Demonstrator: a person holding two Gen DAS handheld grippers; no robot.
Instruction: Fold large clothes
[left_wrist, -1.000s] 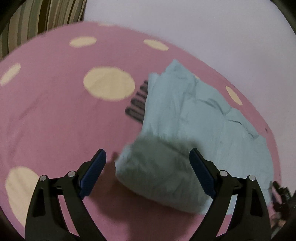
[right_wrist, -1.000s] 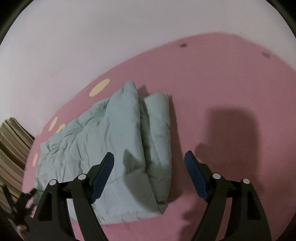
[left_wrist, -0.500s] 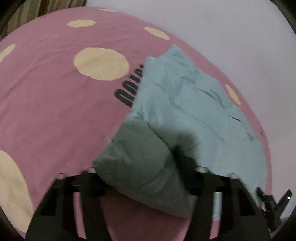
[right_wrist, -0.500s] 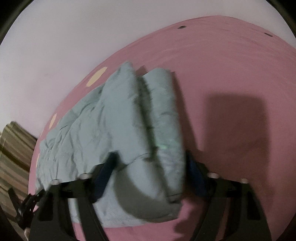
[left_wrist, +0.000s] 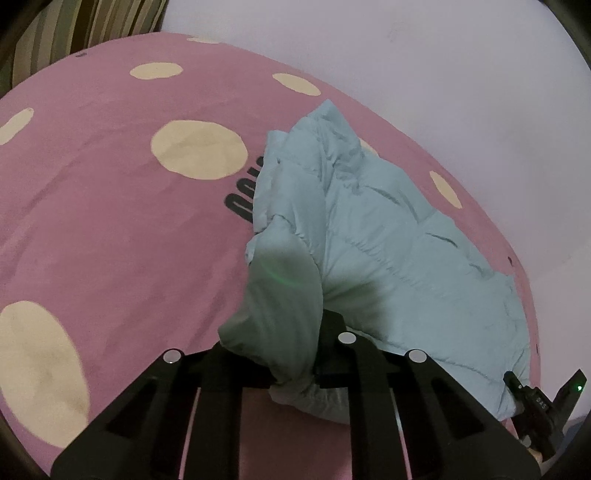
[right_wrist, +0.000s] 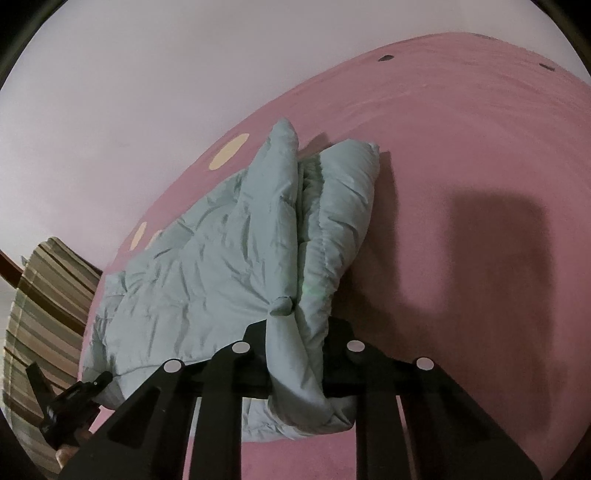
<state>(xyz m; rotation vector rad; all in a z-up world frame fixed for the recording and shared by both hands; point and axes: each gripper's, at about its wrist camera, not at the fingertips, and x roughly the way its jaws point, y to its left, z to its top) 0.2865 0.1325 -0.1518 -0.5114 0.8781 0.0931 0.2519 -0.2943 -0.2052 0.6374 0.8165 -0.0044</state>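
Puffy pale-blue jacket lies part-folded on the pink spotted bed cover, w/ left tongs & right tongs both closing on bunched near-edge corners, prob. to lift that edge evenly for the next fold.

pink blanket with cream dots | striped fabric at edge | white wall
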